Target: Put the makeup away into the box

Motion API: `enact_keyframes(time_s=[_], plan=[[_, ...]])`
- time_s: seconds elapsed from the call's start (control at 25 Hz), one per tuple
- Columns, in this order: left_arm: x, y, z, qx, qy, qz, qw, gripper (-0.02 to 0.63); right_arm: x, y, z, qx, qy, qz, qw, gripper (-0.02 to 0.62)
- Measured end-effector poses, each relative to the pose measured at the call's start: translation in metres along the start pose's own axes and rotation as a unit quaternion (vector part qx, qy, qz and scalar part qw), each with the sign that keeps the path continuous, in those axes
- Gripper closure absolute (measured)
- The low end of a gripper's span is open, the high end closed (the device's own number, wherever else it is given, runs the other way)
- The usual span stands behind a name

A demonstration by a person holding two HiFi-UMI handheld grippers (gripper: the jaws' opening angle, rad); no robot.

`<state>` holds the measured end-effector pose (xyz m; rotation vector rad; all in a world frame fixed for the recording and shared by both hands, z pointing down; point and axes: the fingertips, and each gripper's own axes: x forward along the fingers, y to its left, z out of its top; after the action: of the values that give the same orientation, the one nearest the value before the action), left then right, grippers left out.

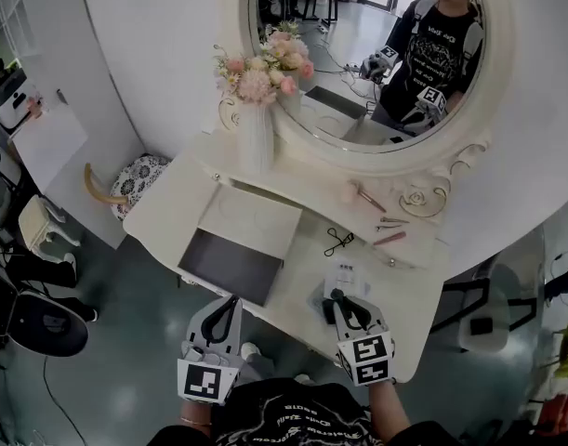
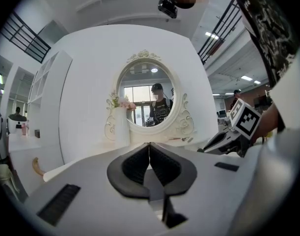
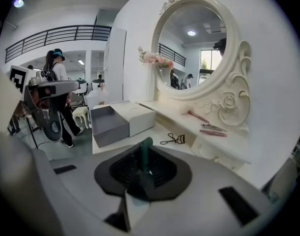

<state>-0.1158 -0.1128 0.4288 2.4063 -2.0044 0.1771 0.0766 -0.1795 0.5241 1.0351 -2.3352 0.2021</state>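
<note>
1. One slim green stick (image 3: 146, 151) is in play, clamped in the right gripper (image 1: 337, 297). The jaws are narrow and the pads press on it. Its long axis runs along the jaws, with the tip poking out ahead.
2. The target is the box (image 1: 230, 266). Its grey tray sits open at the front edge of the tabletop (image 1: 172, 203), towards the left corner. The white lid (image 1: 251, 219) lies against it on the mirror side.
3. Here's what matters: the box lies to the left of the right gripper, near but apart, with bare tabletop between them. I'd read the coming move as a sideways carry over the tray's right wall, then a release.
4. The left gripper (image 1: 232, 302) is actually the nearer one, just off the front edge by the tray's near wall. Its jaws are pressed together with nothing between them. It looks clear of the path in from the right.
5. More waits to be collected. An eyelash curler (image 1: 338, 241) lies mid-tabletop, and a brush (image 1: 370, 198) and a pink stick (image 1: 390, 238) lie on the raised shelf (image 1: 321, 198) towards the right rear.
6. There's plenty of open room above the tray. The front edge is close under the right gripper, though, so a slipped stick could go over it.
</note>
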Motion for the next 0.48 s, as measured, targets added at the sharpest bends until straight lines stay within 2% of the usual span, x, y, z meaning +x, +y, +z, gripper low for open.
enact_keyframes(time_s=[0.48], plan=[[-0.006, 0.067, -0.009, 0.008, 0.004, 0.0, 1.0, 0.591, 0.043, 0.05, 0.039, -0.015, -0.006, 0.012, 1.0, 0.538]])
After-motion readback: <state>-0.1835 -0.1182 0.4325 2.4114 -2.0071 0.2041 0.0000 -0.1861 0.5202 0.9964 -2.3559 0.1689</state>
